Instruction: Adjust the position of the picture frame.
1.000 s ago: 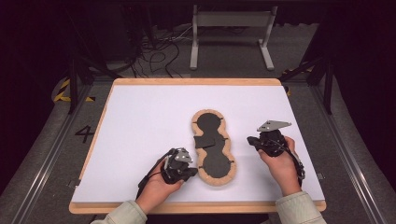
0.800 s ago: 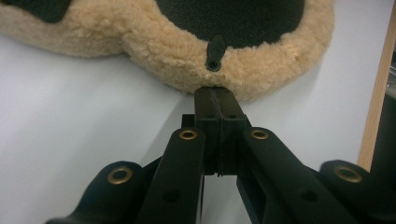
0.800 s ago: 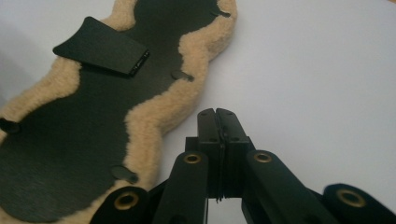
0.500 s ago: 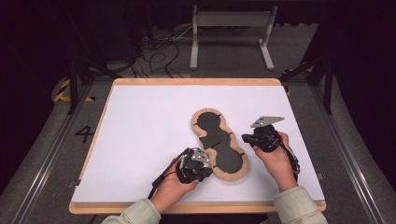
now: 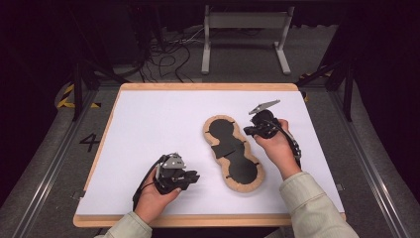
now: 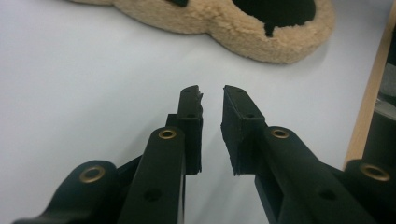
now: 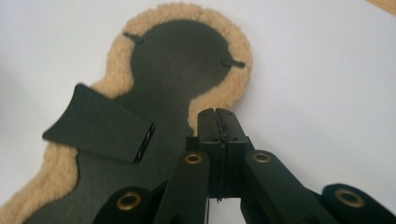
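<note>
Jaws of the left gripper (image 6: 211, 100) have just been opening and stand slightly parted with nothing between them, near the fleece pad's (image 5: 233, 153) lower lobe. Right gripper (image 7: 218, 122), shut and empty, sits at the pad's waist edge, apparently just clear of the fleece. Widen the left further, approach low along the bench (image 5: 148, 124), and pinch the fleece rim, not the black flap (image 7: 100, 125).

We see a peanut-shaped pad (image 5: 233, 153) lying flat on the white table, its long axis running diagonally from upper left to lower right. Its top face is black with two round lobes, edged all round in tan fleece. A black flap sits across its narrow middle, one edge lifted.
</note>
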Available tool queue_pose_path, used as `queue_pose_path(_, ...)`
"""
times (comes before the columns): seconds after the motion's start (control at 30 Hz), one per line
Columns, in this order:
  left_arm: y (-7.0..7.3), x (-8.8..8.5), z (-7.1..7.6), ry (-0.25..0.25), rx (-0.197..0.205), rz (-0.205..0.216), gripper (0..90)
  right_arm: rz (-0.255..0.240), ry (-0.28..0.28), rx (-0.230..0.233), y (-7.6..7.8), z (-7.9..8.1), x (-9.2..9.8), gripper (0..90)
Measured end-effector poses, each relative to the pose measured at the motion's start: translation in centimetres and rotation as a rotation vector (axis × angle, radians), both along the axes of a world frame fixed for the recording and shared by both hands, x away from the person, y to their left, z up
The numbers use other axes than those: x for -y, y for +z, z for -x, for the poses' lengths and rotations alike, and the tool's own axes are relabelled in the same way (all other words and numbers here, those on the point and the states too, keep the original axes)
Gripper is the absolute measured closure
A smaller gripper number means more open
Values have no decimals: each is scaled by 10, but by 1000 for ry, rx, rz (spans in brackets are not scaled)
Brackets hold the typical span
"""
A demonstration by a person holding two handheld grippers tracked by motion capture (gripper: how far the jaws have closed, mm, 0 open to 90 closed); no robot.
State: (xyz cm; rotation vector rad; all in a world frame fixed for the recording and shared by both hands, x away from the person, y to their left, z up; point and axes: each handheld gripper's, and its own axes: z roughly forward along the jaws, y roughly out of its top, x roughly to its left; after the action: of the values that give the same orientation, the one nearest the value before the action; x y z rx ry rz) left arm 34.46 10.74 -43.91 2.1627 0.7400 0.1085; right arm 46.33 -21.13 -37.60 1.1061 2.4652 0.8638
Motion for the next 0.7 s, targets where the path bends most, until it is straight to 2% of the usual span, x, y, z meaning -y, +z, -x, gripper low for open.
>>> queue_pose_path(0.1,1,-9,1,20,10,4,761,3,-4,-8,0,-11,-6,900)
queue_pose_path(0.2,1,-15,2,40,15,4,750,13,-14,-27,-6,-25,-10,900)
queue_pose_path(0.23,2,-18,2,48,20,5,750,13,-14,-27,-6,-25,-10,900)
queue_pose_path(0.3,2,-28,2,87,38,12,748,19,-38,-40,-14,-38,-12,900)
queue_pose_path(0.33,2,-30,1,91,42,14,748,30,-53,-32,-17,-42,-12,900)
queue_pose_path(0.4,0,-36,-2,116,36,28,748,41,-76,-24,-23,-48,-13,900)
queue_pose_path(0.53,-3,-42,-5,136,16,33,747,41,-104,-21,-29,-56,-15,900)
queue_pose_path(0.7,-3,-48,-7,152,21,36,740,62,-127,-50,-38,-67,-20,900)
